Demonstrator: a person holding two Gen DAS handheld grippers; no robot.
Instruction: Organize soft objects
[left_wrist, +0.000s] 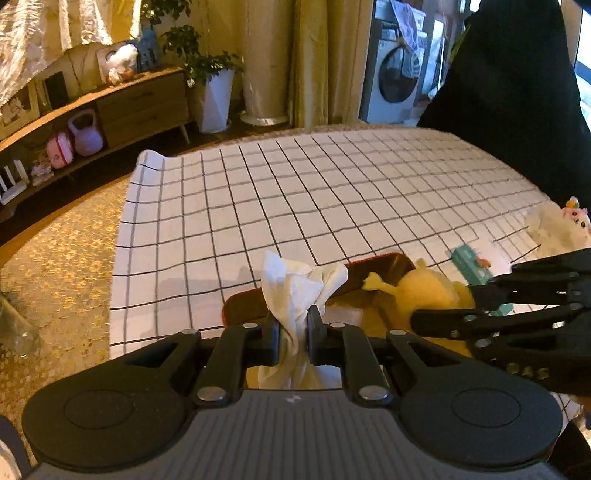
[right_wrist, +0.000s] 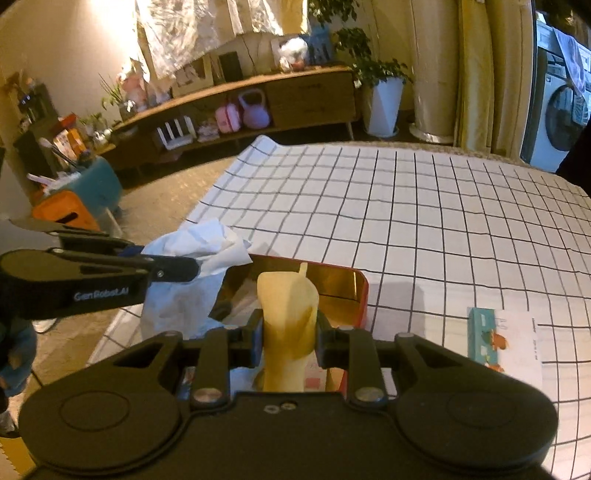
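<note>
My left gripper (left_wrist: 292, 336) is shut on a white tissue (left_wrist: 295, 284) and holds it over the near left end of a red tin box (left_wrist: 373, 260) with a shiny gold inside. My right gripper (right_wrist: 289, 338) is shut on a yellow plush toy (right_wrist: 288, 314) and holds it above the same box (right_wrist: 360, 291). In the left wrist view the yellow plush (left_wrist: 424, 291) and the right gripper's fingers (left_wrist: 480, 317) come in from the right. In the right wrist view the tissue (right_wrist: 199, 258) and the left gripper's fingers (right_wrist: 173, 269) show at the left.
The box stands on a white grid-pattern cloth (left_wrist: 295, 192) over a table. A teal tissue packet (right_wrist: 502, 343) lies right of the box. A white plush toy (left_wrist: 557, 225) sits at the right edge. A low wooden sideboard (right_wrist: 258, 107) and a potted plant (right_wrist: 384, 99) stand behind.
</note>
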